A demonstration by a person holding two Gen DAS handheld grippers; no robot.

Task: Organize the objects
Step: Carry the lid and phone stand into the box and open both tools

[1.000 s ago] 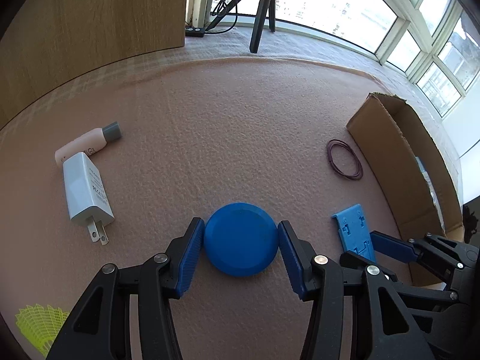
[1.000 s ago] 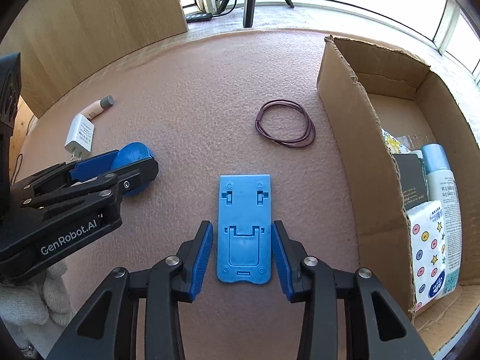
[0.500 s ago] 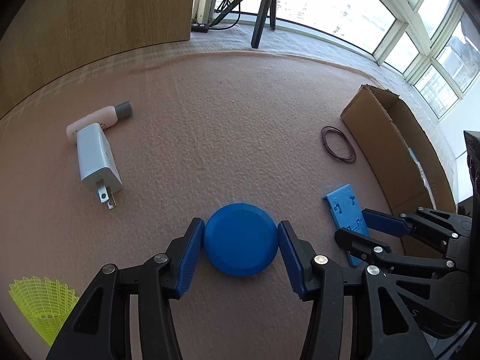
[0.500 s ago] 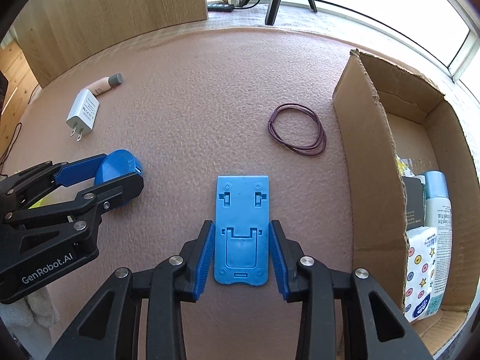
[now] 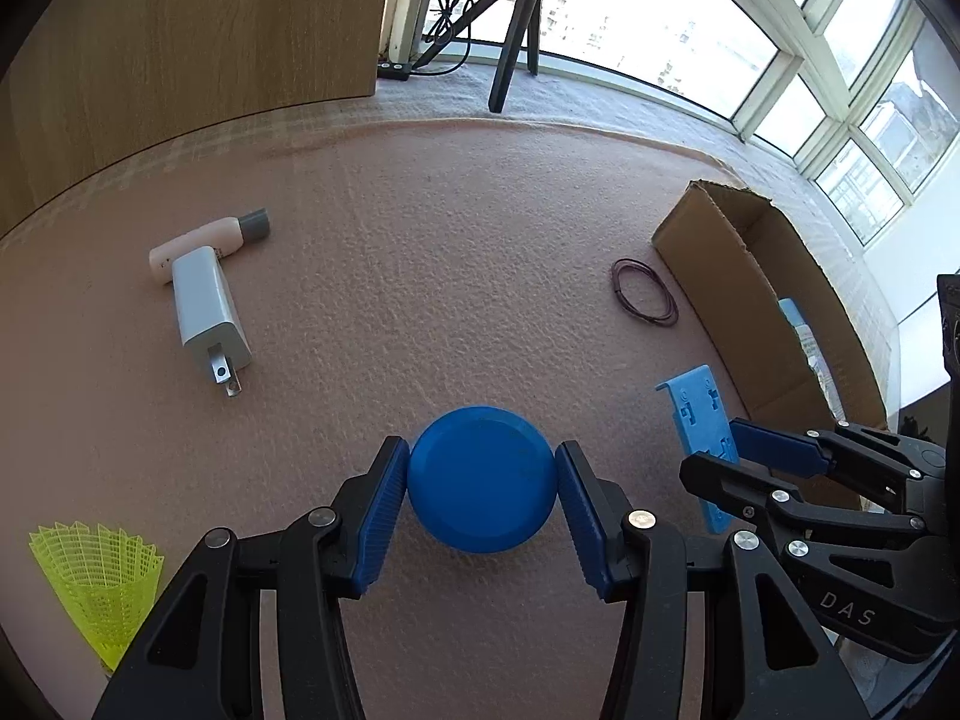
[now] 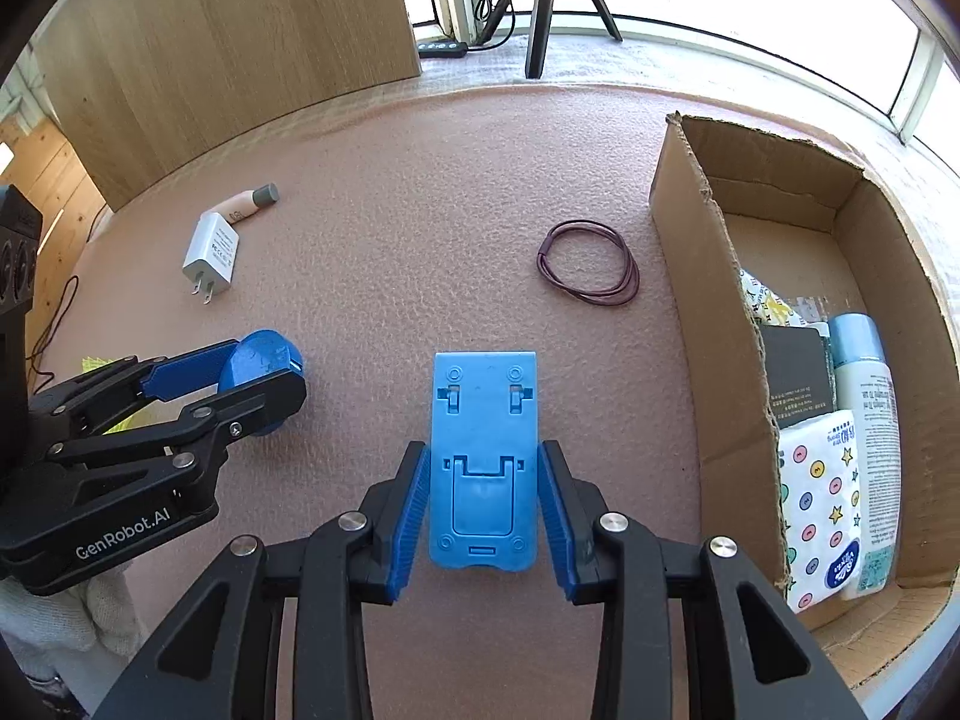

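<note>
Both grippers were closed on blue things above a pinkish-brown mat (image 6: 420, 228). That mat, the largest thing in view, lay before a wooden panel (image 6: 240, 42) and a bank of windows (image 5: 852, 96), with a black tripod (image 6: 540, 6) standing past its far edge.

Left gripper (image 5: 482, 495) clamped a round blue disc (image 5: 480, 477) by its rim, one ribbed pad on each side; in the right wrist view the disc showed edge-on between the same pads (image 6: 198, 369), clear of the mat. Right gripper (image 6: 485, 498) pinched a flat blue plastic stand (image 6: 483, 450) by its long sides, near its lower end, with most of the stand reaching forward beyond the fingertips (image 6: 414, 480).

A brown cardboard box (image 6: 708, 276) sat open-topped at the mat's right edge, its near flap ragged. Inside it, at the near end, lay a white packet printed with stars and dots (image 6: 819, 498), a pale blue-capped bottle (image 6: 864, 372) and a dark flat item (image 6: 795, 366), packed close together.

Toward the mat's left edge lay a white plug adapter (image 5: 207, 318) with its prongs pointing toward the cameras, and touching its far end a pink tube with a grey cap (image 5: 210, 234). A yellow-green shuttlecock (image 5: 99, 588) lay at the near left corner. A coil of dark purple cord (image 6: 588, 270) rested just beside the box's left wall, well apart from both grippers.
</note>
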